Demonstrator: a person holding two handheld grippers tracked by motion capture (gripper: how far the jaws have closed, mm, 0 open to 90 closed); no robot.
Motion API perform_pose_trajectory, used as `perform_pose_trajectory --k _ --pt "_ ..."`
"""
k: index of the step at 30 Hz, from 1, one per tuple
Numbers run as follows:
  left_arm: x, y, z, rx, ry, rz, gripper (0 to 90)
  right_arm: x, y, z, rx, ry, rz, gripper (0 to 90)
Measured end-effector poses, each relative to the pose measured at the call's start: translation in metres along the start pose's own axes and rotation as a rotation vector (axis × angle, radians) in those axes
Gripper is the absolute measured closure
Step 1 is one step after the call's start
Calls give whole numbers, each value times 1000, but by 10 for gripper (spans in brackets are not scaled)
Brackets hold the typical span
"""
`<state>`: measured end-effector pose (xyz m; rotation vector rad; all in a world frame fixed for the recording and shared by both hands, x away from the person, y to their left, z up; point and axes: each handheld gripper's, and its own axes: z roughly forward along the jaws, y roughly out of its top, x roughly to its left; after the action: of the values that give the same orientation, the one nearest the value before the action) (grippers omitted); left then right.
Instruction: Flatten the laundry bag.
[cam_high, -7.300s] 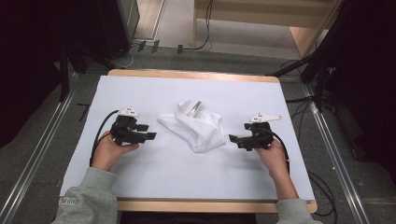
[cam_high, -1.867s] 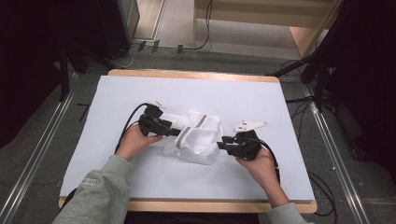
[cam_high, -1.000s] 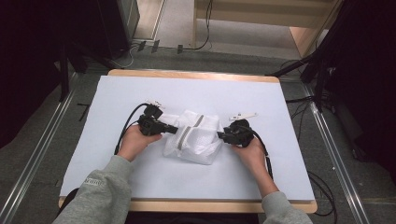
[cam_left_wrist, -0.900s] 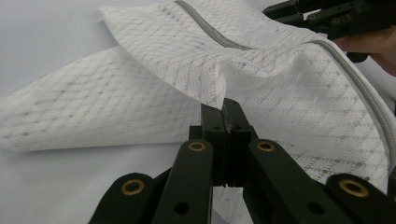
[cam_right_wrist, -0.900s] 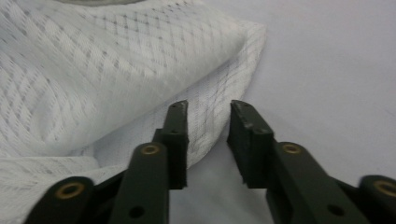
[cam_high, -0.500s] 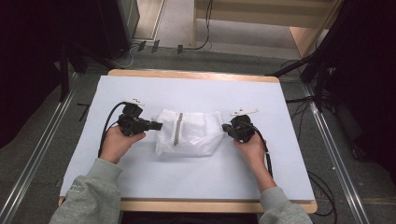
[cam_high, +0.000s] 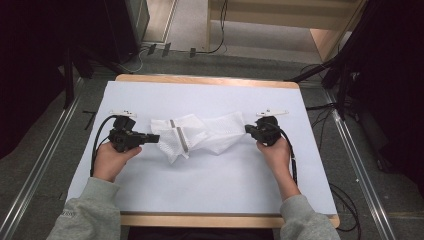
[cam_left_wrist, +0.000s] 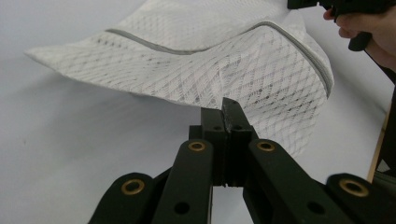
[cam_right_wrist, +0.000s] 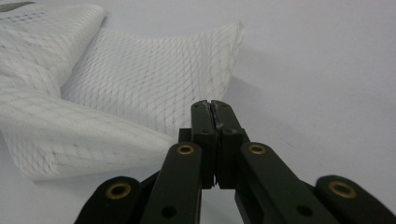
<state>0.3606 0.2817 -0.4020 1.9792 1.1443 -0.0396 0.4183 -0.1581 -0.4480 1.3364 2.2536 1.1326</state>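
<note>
We grip the mesh bag from both ends: left tool at nine o'clock, right tool at three, both clamped on it.

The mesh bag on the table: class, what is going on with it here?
A person holds a gripper in each hand and works a white mesh bag on a white-covered table. The left gripper is shut on the bag's left edge, and the right gripper is shut on its right edge. The bag is drawn out between them, partly lifted and still creased, with a grey zip strip near its left part.
</note>
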Motion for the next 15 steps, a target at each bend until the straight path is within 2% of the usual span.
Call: perform_pose_trajectory --k 4,6,10,12,14,15 --pt "-7 -12 -4 12 -5 2 900 1 2 4 14 0 -12 900" --pt "-10 -19 -4 19 -21 -3 900 1 3 7 26 2 -15 900" --pt "-18 -31 -1 59 -45 -4 900 -2 2 15 65 2 -13 900" --pt "-22 -36 1 94 -36 16 894 -3 1 19 82 2 -1 900" --pt "-24 -39 0 111 -15 45 842 -5 1 21 88 5 3 900" --pt "-25 -40 -2 107 -15 53 773 -5 1 22 91 8 6 900"
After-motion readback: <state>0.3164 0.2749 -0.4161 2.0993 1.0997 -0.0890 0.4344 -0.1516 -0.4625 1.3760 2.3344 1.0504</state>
